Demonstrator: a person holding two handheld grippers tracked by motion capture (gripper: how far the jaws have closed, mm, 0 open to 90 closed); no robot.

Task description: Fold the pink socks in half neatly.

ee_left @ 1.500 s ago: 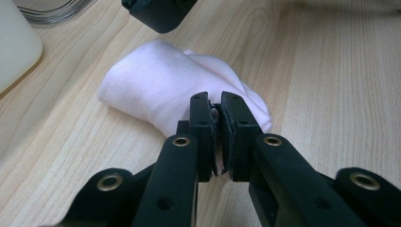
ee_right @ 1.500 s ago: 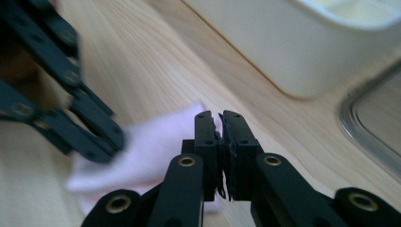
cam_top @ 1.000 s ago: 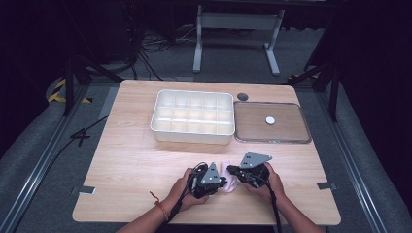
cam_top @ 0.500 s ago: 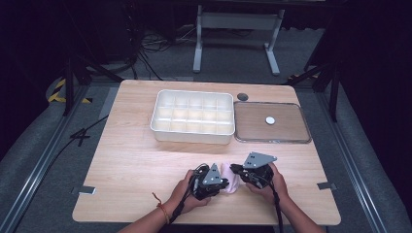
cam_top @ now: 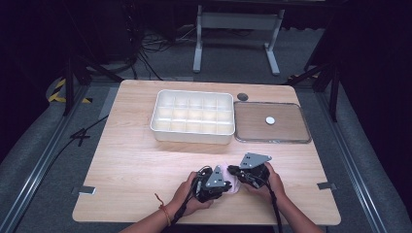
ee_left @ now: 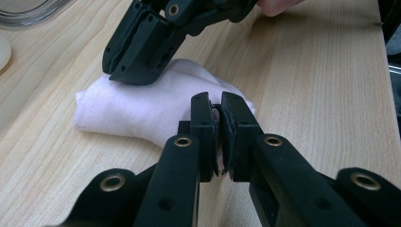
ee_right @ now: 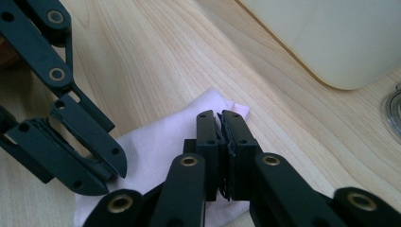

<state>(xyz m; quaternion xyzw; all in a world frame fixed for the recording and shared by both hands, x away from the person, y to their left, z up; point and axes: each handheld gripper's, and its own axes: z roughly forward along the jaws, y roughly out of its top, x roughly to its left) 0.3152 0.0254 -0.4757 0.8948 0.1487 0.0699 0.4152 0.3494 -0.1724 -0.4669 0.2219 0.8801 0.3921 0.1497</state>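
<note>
Near the front edge of the tabletop (cam_top: 126, 194), about midway along it, lies a small pale pink cloth (ee_left: 142, 106), folded into a soft, rounded bundle, matte and lightly wrinkled. The left gripper (ee_left: 217, 118) comes at it from the left; its black jaws are all but closed, and a thin fold of the pink fabric shows pinched between the pads. The right gripper (ee_right: 220, 130) meets the cloth from the right. Its jaws stand nearly together and have just been easing open a little; a sliver of fabric shows in the narrow gap at their tips, though whether the pads press on it I cannot tell.

The likely trouble is the cloth itself: limp fabric held by a thin pinch could slide out of the jaws or unfold if the two hands pull apart unevenly. With the right jaws loosening, that corner might drop and the bundle sag open.

Farther back, toward the rear edge, sits a white plastic compartment box (cam_top: 192, 116), glossy with rounded corners. To its right lies a clear, flat lid (cam_top: 272, 122), rimmed, with a small white disc (cam_top: 270, 120) on it.
</note>
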